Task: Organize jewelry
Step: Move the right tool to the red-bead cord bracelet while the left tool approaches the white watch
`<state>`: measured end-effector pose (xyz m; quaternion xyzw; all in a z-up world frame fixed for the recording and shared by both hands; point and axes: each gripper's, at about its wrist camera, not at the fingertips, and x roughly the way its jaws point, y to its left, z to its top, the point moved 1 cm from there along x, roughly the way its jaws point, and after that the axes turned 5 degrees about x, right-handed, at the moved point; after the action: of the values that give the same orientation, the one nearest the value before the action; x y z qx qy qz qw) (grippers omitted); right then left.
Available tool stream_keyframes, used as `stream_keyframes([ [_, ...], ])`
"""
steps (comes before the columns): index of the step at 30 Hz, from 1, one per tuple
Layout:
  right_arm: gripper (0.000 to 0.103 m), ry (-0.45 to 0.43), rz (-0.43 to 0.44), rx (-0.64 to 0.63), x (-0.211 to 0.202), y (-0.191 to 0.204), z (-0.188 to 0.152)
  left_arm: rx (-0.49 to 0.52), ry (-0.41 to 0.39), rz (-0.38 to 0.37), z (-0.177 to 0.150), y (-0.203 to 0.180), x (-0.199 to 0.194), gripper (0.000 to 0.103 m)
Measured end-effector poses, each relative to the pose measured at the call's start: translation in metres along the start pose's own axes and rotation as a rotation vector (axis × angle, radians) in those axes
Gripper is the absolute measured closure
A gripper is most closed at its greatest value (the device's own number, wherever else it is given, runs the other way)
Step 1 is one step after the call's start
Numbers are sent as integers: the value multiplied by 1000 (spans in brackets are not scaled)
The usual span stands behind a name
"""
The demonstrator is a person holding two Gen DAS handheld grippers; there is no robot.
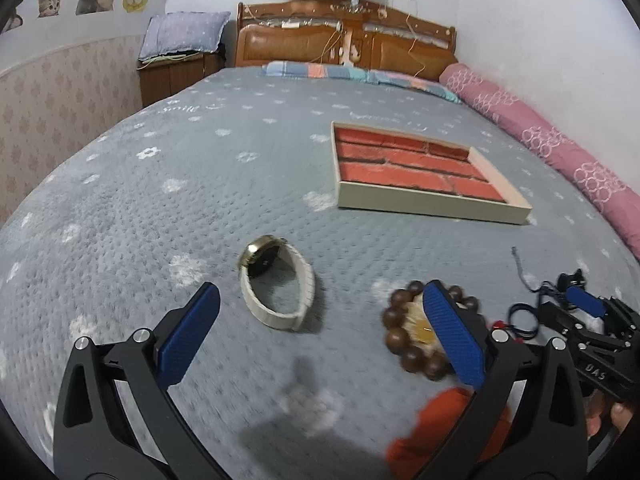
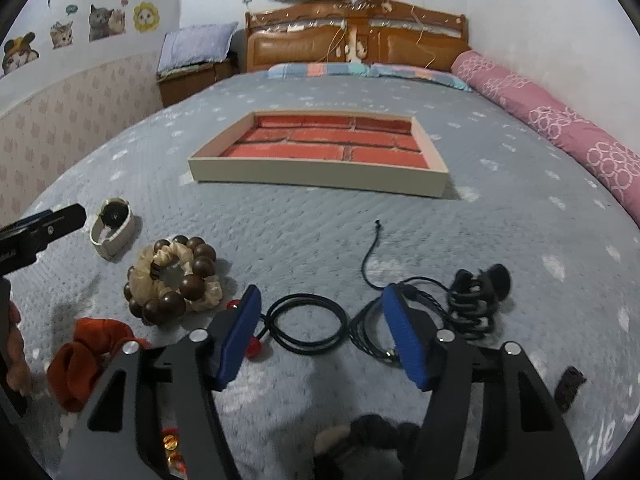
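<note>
Tray [image 2: 320, 182] w/ red brick-pattern floor sits mid-bed, nothing in it; all jewelry well short of tray, on the camera side.

Left gripper [image 1: 324, 316]: fingers spread wide, holding nothing. Watch [image 1: 276, 284] w/ cream band lies just ahead, between the finger tips but a bit beyond them, nearer the left finger. Stands on band edge, gold-rimmed dark face tipped up at far-left end; loop's long axis runs from that face back toward the lens and slightly right, roughly along the fingers' reach. Probably the left's pick: straight push fwd, then close across the band's narrow width. Bead bracelet [image 1: 404, 336] partly hidden behind right finger pad, so wrong side of that finger for a grab.

Right gripper [image 2: 320, 312]: fingers also spread, holding nothing. Black cord ring [image 2: 306, 324] lies flat between the tips, red bead at its left edge by the left pad. Blue braided cord [image 2: 372, 256] trails from right pad toward tray. Black claw clip [image 2: 478, 300] right of cord ring.

Right view only: full bead bracelet w/ cream scrunchie inside, left of cord ring; clip in full; dark small item at far right, unclear what. Left view only: watch loop's open inside and face tilt. Orange cloth [image 2: 90, 358] low in both views.
</note>
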<state>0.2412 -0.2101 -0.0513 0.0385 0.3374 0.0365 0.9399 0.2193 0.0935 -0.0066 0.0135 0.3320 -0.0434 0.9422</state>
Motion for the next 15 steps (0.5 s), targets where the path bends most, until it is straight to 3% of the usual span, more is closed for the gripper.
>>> stream_keyframes([
  [9,53,83,-1,-49,26,3,2,-14,59,-17,5,20,36,5],
  [15,54,103,6,-28,30,-1,0,-35,73,-8,6,33,44,5],
])
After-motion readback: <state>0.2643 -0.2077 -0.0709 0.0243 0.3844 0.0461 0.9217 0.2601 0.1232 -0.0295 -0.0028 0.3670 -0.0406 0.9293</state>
